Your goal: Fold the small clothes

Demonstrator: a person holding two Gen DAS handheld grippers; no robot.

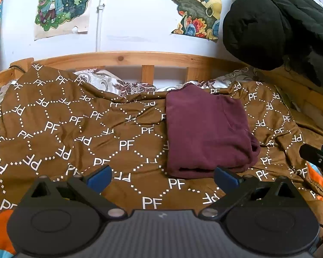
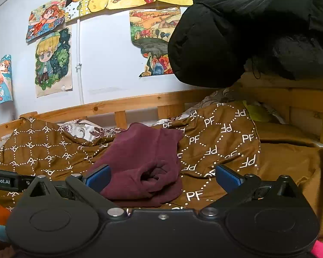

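Wooden-framed bed (image 1: pixel 127 59) under a brown PF-print satin cover (image 1: pixel 53 129), folded maroon knit garment (image 1: pixel 206 133) lying on it at 1 o'clock of the left claw (image 1: pixel 162 177), both left and right claw (image 2: pixel 162 177) spread wide, empty.

A small maroon garment (image 1: pixel 206 131) lies folded into a compact, roughly rectangular bundle on the brown patterned bedspread (image 1: pixel 75 129). Its top face is mostly smooth, with stacked layers showing along the near edge. At one near corner the fabric bunches into a rolled, puckered lump (image 2: pixel 155 174). Its far edge reaches toward the wooden bed rail (image 1: pixel 127 59), stopping short of it.
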